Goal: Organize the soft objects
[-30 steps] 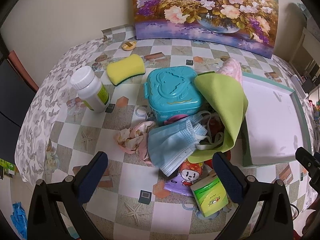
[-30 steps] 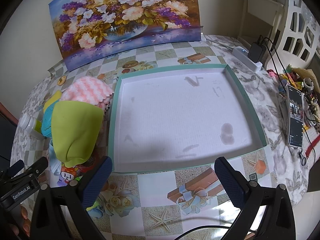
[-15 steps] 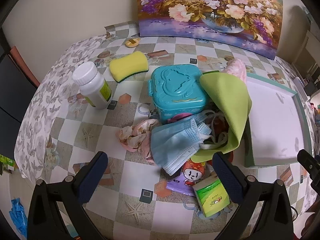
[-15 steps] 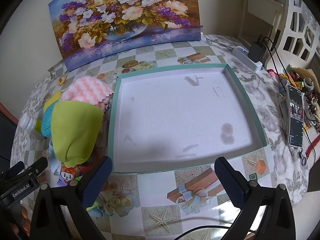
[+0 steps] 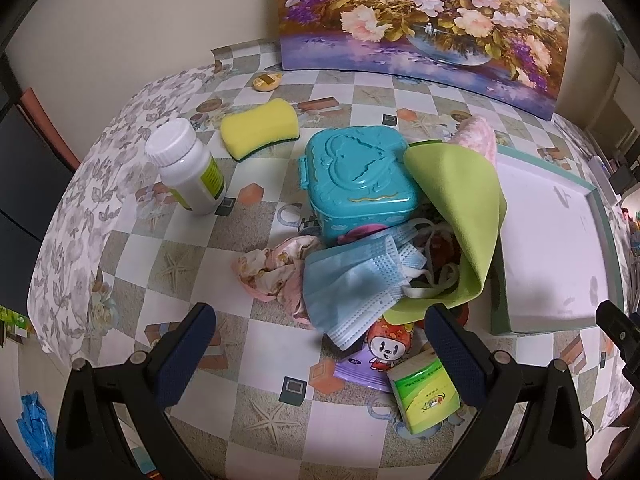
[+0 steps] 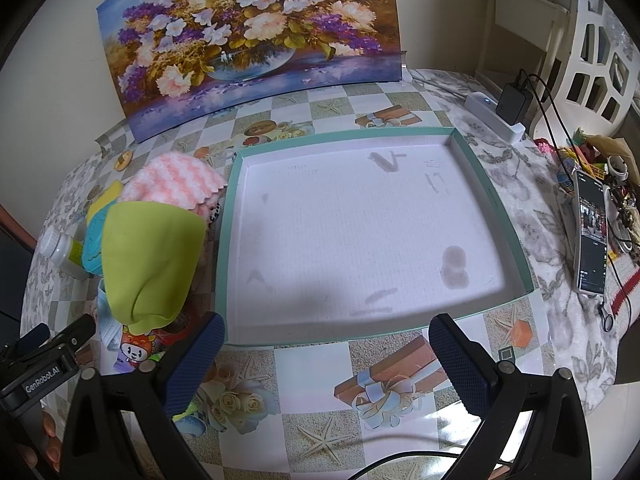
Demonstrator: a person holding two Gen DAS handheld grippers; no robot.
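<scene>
In the left wrist view a pile of soft things lies mid-table: a blue face mask (image 5: 356, 280), a lime green cloth (image 5: 464, 216), a pink-white cloth (image 5: 478, 136), a floral scrunchie (image 5: 276, 268) and a yellow sponge (image 5: 260, 126). My left gripper (image 5: 316, 344) is open and empty, just in front of the mask. In the right wrist view the teal-rimmed tray (image 6: 490, 196) is empty. The green cloth (image 6: 150, 260) and pink-white cloth (image 6: 180, 178) lie left of it. My right gripper (image 6: 326, 356) is open and empty over the tray's near edge.
A teal plastic box (image 5: 356, 184), a white pill bottle (image 5: 188, 172), a green tissue pack (image 5: 426, 394) and a cartoon packet (image 5: 384, 348) sit by the pile. A flower painting (image 6: 248, 36) stands behind. A phone (image 6: 590, 232), charger (image 6: 512, 100) and cables lie right of the tray.
My left gripper has drifted slightly left and back, so the pile sits a little further right in its view. The right gripper has not moved.
</scene>
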